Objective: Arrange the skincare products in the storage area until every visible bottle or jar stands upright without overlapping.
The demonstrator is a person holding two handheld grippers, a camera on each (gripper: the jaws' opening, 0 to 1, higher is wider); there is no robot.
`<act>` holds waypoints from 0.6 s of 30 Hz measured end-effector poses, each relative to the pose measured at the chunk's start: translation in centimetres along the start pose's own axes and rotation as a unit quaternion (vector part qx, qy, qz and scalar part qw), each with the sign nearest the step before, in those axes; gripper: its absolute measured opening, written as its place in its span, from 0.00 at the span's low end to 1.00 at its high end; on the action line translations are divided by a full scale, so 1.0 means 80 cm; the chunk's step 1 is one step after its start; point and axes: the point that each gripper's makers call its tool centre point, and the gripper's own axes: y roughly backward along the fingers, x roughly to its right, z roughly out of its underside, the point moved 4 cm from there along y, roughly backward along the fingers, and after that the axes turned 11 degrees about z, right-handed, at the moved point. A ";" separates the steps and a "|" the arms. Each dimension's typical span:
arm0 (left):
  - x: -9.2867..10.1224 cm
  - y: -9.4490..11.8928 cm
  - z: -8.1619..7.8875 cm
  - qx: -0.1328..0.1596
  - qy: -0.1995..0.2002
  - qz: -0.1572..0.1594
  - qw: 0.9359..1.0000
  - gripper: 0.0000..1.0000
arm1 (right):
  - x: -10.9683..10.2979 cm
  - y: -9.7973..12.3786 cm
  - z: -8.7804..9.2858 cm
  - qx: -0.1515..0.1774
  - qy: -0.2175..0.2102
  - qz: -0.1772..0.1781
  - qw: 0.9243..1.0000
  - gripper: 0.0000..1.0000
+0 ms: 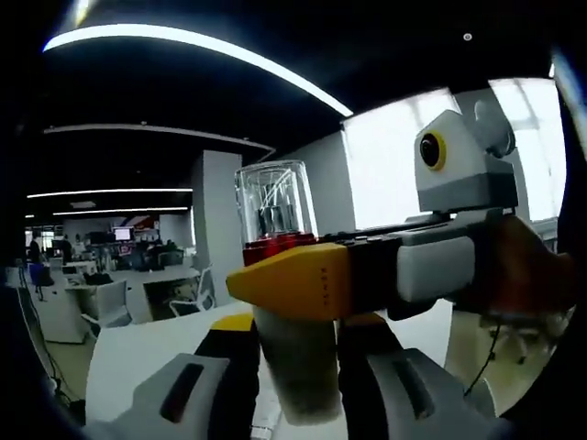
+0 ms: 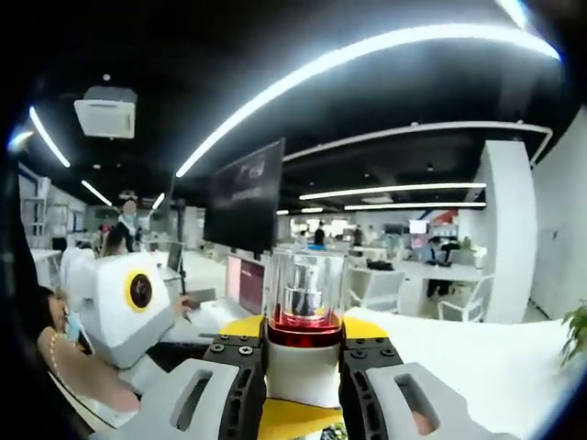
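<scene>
Low in the centre of the right gripper view, the right gripper has its two dark jaws closed against the pale body of a skincare bottle. The bottle stands upright between them, with a red collar and a clear cap rising toward the middle of the frame.

In the left gripper view, the left gripper rises from the bottom centre with the same bottle between its jaws. They sit close on either side of the pale body, though whether they press on it cannot be told. Across the middle of this frame the right gripper reaches in from the right, its yellow-tipped jaw lying over the bottle just below the red collar.

Behind the bottle is a white table and an open office with desks and chairs.

The step appears to be a lift or hand-over, with the bottle carried in the air. The next move likely calls for one gripper to release, then a level lowering so that the bottle lands upright in the storage area.
</scene>
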 end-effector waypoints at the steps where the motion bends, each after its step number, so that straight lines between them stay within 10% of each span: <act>1: 0.000 0.000 0.002 -0.002 0.009 0.002 1.000 0.27 | 0.000 0.000 0.002 -0.002 0.000 0.000 1.000 0.22; 12: 0.010 0.014 0.008 -0.011 0.079 0.129 0.988 0.25 | -0.014 0.014 0.005 -0.010 0.013 -0.103 0.995 0.25; 18: 0.026 0.026 0.007 -0.022 0.109 0.234 0.966 0.25 | -0.024 0.029 0.004 -0.013 -0.019 -0.194 0.981 0.28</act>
